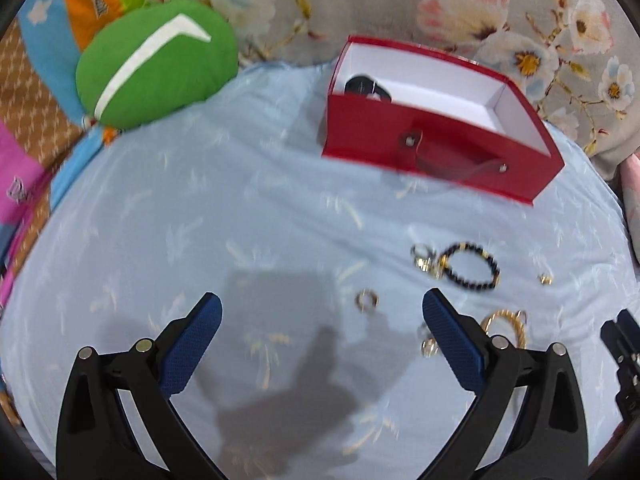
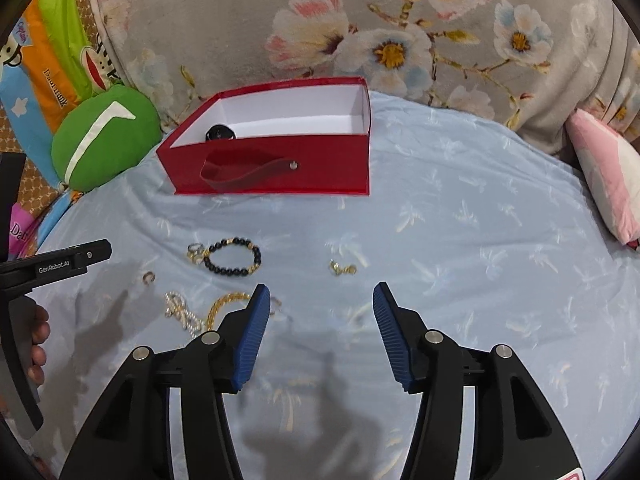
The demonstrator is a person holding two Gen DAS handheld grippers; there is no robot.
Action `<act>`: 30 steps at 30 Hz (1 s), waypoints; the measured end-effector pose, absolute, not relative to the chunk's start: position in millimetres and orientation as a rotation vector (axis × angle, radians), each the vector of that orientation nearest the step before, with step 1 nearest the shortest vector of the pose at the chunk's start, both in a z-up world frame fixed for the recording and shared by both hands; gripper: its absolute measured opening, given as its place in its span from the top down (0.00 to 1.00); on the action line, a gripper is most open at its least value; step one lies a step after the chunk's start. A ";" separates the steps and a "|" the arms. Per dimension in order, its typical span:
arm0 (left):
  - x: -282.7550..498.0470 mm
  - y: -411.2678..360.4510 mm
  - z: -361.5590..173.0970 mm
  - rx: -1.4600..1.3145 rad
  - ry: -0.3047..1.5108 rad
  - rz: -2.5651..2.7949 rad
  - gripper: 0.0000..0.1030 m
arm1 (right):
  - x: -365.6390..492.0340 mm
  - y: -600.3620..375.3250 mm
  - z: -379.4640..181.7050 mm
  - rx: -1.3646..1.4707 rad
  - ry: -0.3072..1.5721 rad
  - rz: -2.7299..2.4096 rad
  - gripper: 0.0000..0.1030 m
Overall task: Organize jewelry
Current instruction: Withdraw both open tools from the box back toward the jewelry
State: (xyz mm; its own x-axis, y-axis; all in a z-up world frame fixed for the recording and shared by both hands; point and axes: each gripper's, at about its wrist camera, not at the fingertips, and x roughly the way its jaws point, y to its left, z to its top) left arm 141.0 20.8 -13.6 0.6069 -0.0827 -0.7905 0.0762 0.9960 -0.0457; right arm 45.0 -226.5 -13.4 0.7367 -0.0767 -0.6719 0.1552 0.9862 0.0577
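A red box (image 1: 400, 144) (image 2: 320, 172) with a white inside stands on the pale blue sheet; a black item (image 1: 366, 85) (image 2: 219, 133) lies in it. In front of it jewelry is spread: a black-and-gold bead bracelet (image 1: 474, 266) (image 2: 234, 258), small rings (image 1: 367, 300) (image 2: 148, 277), a gold chain (image 1: 506, 322) (image 2: 224, 306), a pearl piece (image 2: 182, 312) and a small gold piece (image 2: 342, 269). My left gripper (image 1: 322, 300) is open above the sheet, left of the chain. My right gripper (image 2: 320, 294) is open with nothing between its fingers, right of the chain.
A green round cushion (image 1: 156, 64) (image 2: 104, 136) lies left of the box. A floral quilt (image 2: 360, 20) rises behind it, and a pink pillow (image 2: 604, 176) sits at the right. A person's hand (image 2: 38, 336) holds the left gripper at the left edge of the right wrist view.
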 end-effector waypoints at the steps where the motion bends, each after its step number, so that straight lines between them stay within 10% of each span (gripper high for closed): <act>1: 136.6 21.9 -19.6 -0.015 0.928 -0.090 0.05 | 42.3 -223.9 -21.0 0.122 0.748 -0.120 0.49; 30: 116.5 12.6 -52.3 -0.031 1.002 -0.122 0.05 | 91.3 -188.0 -84.3 0.204 0.894 -0.071 0.64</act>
State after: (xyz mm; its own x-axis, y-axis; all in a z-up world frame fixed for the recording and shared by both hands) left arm 116.5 12.6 -52.3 0.5322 -0.1167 -0.8385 0.0880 0.9927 -0.0823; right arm 91.3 -188.0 -84.3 0.6256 0.0238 -0.7798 0.1461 0.9783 0.1471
